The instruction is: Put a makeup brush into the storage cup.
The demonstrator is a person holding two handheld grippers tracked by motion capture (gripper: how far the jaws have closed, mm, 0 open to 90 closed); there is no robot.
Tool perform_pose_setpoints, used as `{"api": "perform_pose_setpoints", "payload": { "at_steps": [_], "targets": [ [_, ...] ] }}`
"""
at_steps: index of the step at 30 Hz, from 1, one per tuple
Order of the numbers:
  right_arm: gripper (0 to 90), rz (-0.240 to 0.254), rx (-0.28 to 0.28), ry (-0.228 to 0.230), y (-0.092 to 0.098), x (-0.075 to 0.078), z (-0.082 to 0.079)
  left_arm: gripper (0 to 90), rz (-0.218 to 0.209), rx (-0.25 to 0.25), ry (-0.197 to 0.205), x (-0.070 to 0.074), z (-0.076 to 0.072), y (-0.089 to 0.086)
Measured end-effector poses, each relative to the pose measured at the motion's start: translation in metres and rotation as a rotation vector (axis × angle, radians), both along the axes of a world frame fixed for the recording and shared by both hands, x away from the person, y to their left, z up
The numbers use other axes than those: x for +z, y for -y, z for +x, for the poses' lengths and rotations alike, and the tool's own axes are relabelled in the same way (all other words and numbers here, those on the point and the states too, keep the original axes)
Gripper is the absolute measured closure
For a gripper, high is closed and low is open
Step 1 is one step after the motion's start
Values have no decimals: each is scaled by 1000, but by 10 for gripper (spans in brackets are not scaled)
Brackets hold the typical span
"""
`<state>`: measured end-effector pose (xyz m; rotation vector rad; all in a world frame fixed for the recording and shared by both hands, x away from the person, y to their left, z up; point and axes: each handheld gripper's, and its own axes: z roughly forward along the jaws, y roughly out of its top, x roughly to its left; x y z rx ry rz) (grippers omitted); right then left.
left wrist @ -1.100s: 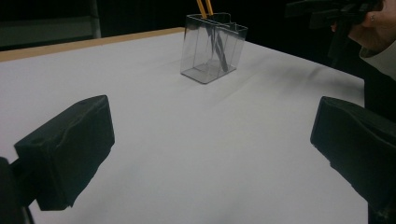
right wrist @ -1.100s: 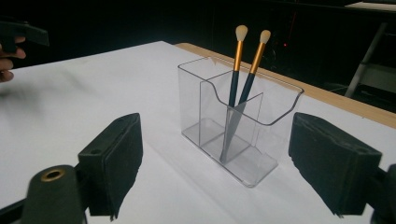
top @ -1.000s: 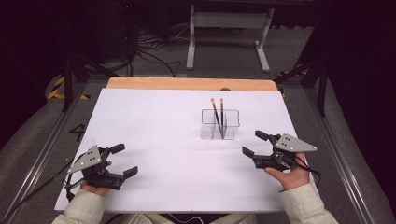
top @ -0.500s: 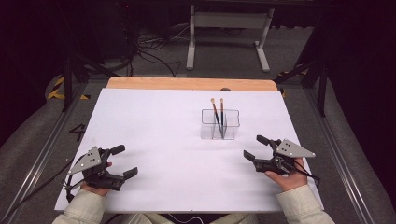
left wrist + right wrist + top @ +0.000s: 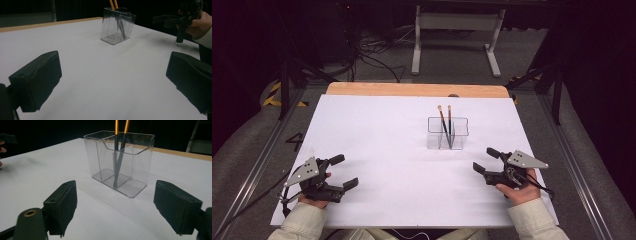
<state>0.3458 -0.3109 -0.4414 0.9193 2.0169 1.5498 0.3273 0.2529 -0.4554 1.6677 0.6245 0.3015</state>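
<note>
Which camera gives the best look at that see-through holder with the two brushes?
The right gripper view: the clear holder is close, its divider and both brushes plain. The left gripper view shows it farther off; the high view shows it small.

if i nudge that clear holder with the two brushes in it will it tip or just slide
The clear holder looks thin-walled and probably light, so it would likely slide on the smooth white table cover. The two brushes stand tall above its rim, so a high push might tip it.
</note>
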Motion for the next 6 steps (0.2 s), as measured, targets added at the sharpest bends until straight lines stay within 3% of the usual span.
{"api": "perform_pose_setpoints", "payload": {
  "at_steps": [6],
  "targets": [
    [191, 5, 4, -1, 0, 0, 0, 6, 3, 10, 12, 0, 1, 0]
  ]
}}
